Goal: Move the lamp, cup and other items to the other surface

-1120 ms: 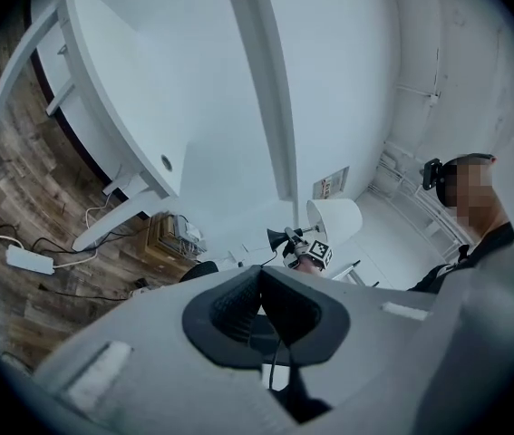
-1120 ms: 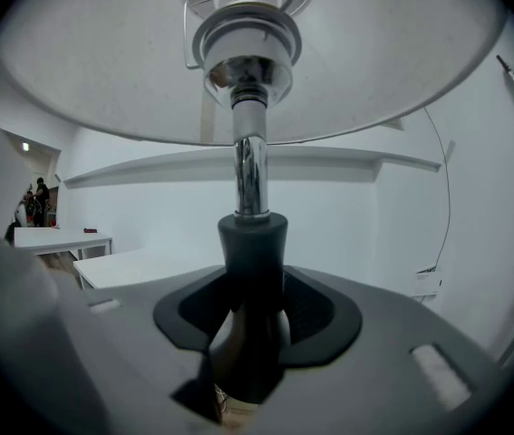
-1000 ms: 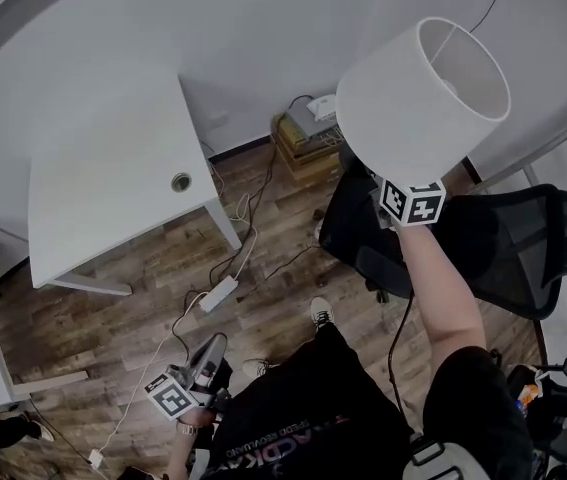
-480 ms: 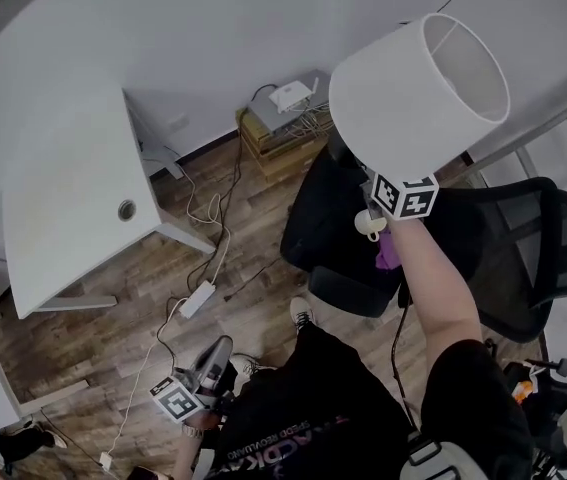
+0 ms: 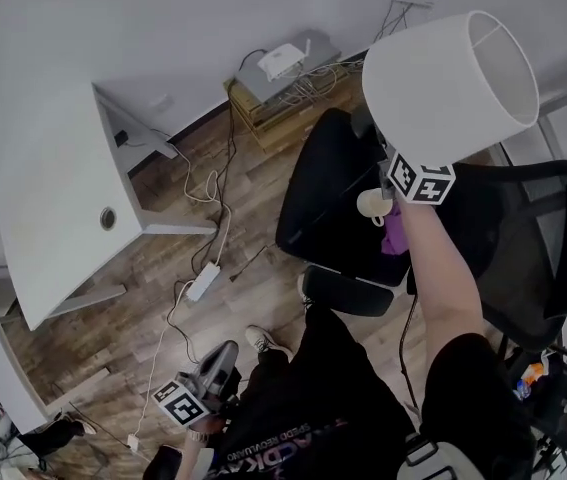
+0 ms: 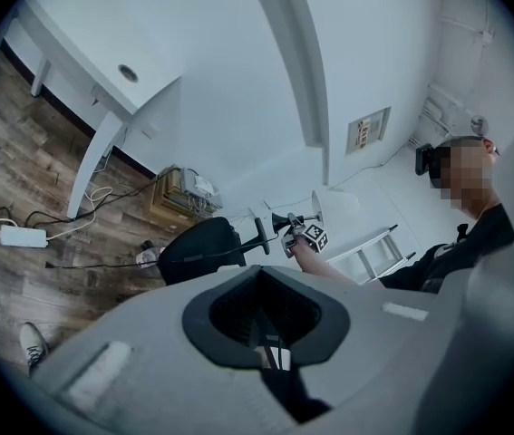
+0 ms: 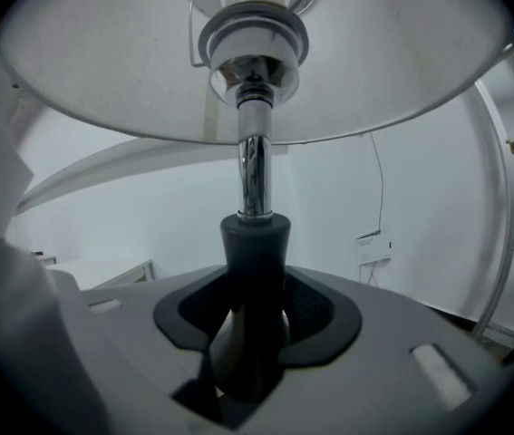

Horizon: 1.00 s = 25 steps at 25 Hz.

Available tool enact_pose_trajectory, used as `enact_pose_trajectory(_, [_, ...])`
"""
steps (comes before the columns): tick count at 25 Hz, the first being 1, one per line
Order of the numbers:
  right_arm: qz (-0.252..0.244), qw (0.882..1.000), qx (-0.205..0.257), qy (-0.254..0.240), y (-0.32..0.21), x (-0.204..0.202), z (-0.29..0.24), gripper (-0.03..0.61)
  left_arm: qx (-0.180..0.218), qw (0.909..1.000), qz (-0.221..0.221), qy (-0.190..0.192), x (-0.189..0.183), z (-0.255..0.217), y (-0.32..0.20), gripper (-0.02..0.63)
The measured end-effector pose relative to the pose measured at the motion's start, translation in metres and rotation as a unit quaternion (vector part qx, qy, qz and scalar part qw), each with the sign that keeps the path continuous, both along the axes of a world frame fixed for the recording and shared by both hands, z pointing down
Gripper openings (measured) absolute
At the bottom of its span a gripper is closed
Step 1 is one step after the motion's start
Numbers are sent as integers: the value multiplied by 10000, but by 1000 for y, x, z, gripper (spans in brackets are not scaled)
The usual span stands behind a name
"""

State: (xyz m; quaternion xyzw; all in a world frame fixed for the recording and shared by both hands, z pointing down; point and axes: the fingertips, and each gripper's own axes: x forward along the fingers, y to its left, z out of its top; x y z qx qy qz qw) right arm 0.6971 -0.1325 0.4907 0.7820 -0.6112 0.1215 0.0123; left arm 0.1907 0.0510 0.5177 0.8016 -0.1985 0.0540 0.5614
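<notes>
Lamp (image 5: 448, 88) is being pinched at its dark stem by the right gripper (image 7: 249, 338) jaws (left gripper (image 5: 215, 363) jaws pressed together, empty). It is best kept upright, clear of the chair (image 5: 328, 208).

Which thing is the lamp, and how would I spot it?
Find the black office chair at the right of the head view. Just above it in the picture, the right gripper holds the lamp in the air by its dark base. Its wide white drum shade on a shiny chrome stem matches nothing nearby.
</notes>
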Motion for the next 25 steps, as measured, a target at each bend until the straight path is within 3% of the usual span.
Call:
enact_pose_trajectory(12, [788, 9965, -202, -195, 36, 90, 109, 163, -602, 9901, 895, -900, 36, 56, 16, -3])
enact_pose_trajectory(25, [1107, 9920, -334, -512, 63, 134, 218, 163, -1022, 9714, 1578, -1448, 62, 105, 31, -2])
